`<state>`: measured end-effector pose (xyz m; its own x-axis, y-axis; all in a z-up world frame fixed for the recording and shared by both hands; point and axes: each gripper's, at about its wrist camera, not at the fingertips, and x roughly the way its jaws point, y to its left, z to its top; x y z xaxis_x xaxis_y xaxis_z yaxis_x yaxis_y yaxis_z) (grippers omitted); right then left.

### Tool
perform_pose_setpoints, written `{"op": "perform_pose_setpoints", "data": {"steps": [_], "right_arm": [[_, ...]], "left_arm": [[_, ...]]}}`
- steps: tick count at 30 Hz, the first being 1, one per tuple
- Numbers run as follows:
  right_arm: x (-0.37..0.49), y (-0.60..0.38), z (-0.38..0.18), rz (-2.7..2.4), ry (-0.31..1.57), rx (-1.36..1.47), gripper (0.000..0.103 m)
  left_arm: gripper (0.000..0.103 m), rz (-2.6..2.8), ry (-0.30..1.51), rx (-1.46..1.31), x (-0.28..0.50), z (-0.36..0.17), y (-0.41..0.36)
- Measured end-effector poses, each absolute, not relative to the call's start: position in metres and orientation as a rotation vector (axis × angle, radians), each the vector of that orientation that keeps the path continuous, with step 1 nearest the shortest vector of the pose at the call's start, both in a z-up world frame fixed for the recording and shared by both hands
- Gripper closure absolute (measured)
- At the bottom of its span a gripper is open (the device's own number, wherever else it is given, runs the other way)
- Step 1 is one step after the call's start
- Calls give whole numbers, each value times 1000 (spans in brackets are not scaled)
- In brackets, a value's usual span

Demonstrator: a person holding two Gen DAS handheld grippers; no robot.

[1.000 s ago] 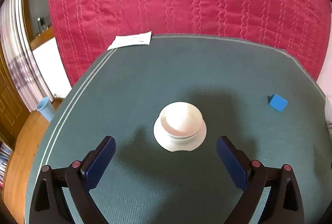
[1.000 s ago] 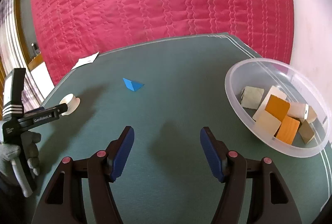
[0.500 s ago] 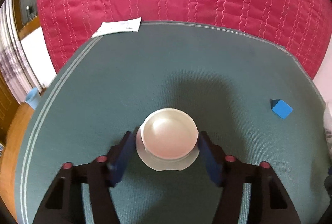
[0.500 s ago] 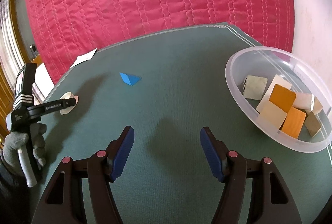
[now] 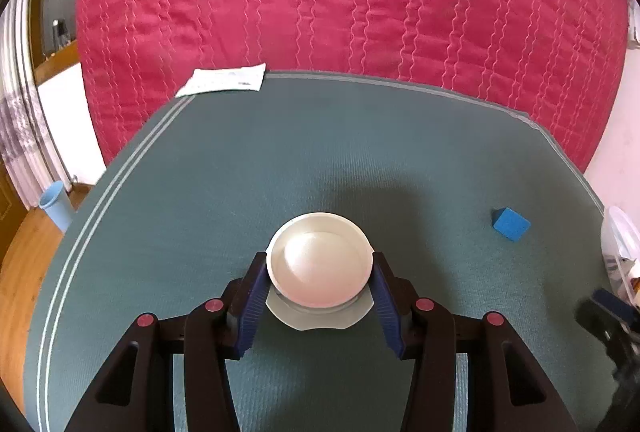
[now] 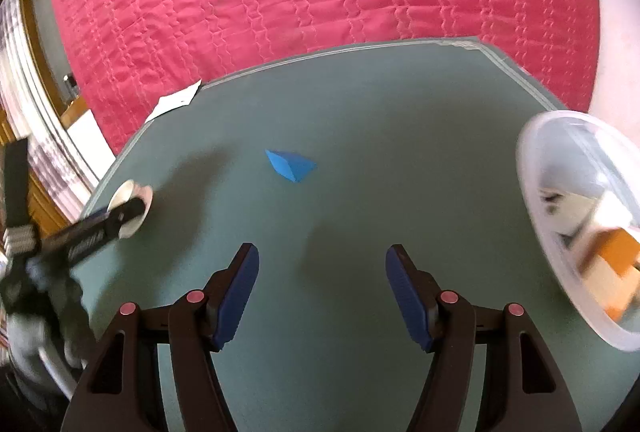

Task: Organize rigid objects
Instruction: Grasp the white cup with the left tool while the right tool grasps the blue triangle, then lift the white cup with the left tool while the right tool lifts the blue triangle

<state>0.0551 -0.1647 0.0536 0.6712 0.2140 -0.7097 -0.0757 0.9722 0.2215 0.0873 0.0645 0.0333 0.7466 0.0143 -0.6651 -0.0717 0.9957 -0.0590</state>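
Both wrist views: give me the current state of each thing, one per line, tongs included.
Left tongs: shut on the white round piece, pads against its two sides.
White round piece: upright on the green mat, gripped.
Right tongs: open, holding nothing, above the mat.
Blue block: loose on the mat, untouched.
Clear plastic bowl: upright, holds wooden blocks.
Paper slip: flat at the mat's far corner.

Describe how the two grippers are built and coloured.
Both match: the left gripper and right gripper have black plastic frames, ribbed dark-blue pads and red round pins at the joints. No cables show. From the right view, the left gripper's body carries white lettering, too blurred to read.
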Motion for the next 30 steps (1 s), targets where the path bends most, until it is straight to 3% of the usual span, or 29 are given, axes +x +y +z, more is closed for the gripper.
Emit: {"op": "perform_pose_setpoints", "data": {"steps": [17,24,30], "right_arm": [[148,-118,42,147,841,170,36],[162,-112,37,83,855,110,58],[160,-117,37,91,851,121,63]], "left_arm": [[51,106,711,-101,82,31,69],[51,96,711,-96,83,30,67],[51,90,713,-94,82,29,66]]}}
